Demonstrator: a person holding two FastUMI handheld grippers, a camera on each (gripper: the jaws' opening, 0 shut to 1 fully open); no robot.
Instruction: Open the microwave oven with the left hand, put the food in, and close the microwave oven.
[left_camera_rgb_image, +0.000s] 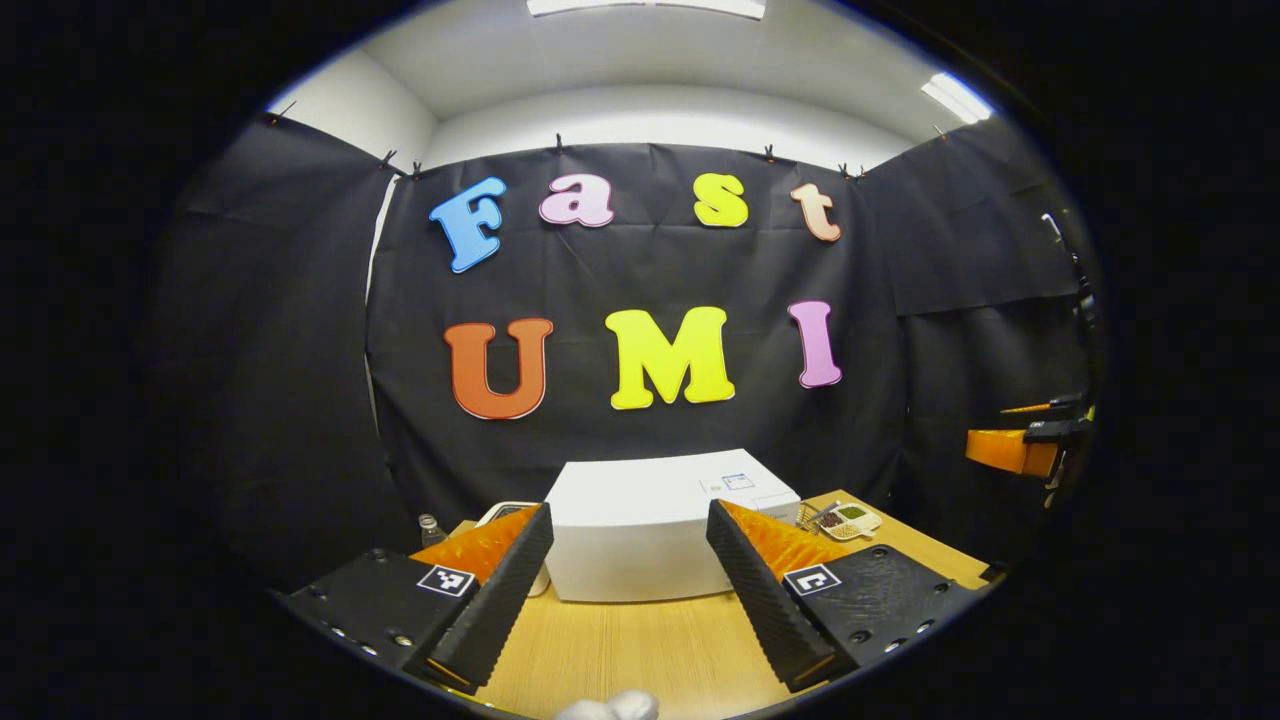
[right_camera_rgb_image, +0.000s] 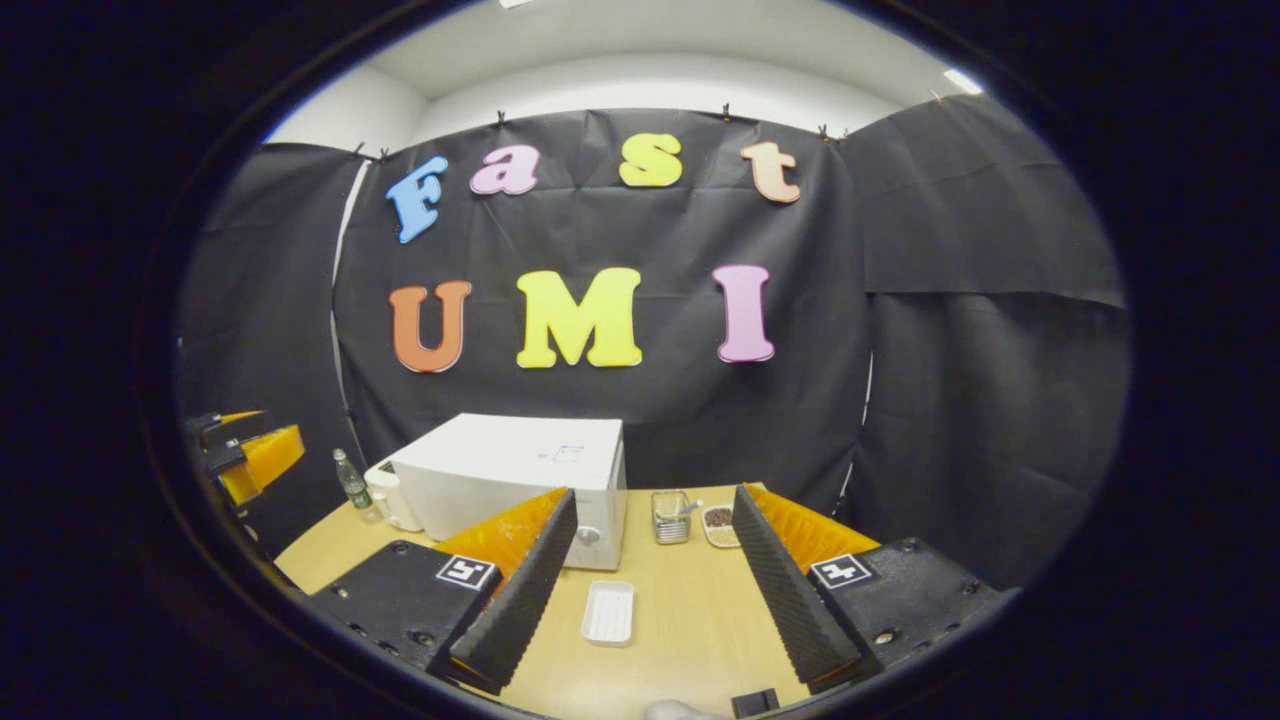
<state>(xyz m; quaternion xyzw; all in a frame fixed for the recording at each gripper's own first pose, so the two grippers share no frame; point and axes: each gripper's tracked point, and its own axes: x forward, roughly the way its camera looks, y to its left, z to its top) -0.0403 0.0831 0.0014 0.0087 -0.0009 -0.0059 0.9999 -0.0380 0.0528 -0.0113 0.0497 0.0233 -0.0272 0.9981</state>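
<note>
Your left gripper (left_camera_rgb_image: 628, 585) hangs over the wooden table (left_camera_rgb_image: 640, 650) with its jaws spread wide and nothing between them. Just ahead of it you see the white microwave oven (left_camera_rgb_image: 655, 535), door closed. Your right gripper (right_camera_rgb_image: 650, 585) is also wide open and empty, above the white tray (right_camera_rgb_image: 608, 612), which lies on the table in front of the microwave oven.

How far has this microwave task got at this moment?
Nothing looks done: the white box-shaped microwave oven sits with its door shut on the wooden table. Left gripper and right gripper are open and hold nothing. The white rectangular tray lies on the table. Opening, loading and closing remain.
</note>
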